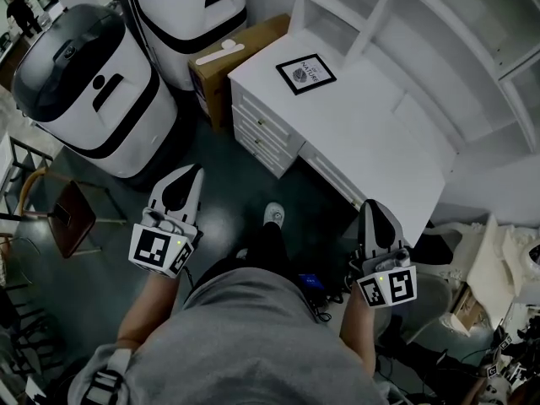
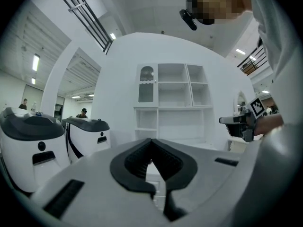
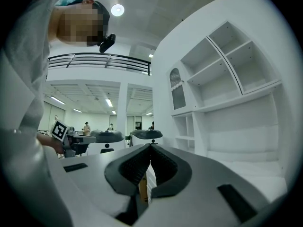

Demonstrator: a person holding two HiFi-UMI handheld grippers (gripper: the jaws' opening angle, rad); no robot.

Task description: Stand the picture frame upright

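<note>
You held both grippers low, short of the white counter (image 1: 380,133). The left gripper (image 1: 190,174) had its jaws together on nothing, and the right gripper (image 1: 372,209) was likewise closed and empty. The picture frame (image 1: 305,74) lay flat, face up, on the counter, well ahead of both grippers and between their lines, just short of the shelving (image 1: 439,32). It looked light and stiff, probably with a smooth, breakable face. A pinch on the dark border at one edge seemed the safer hold, tipping it up there while the other gripper steadied the opposite edge. Whether it has a rear prop could not be seen.
</note>
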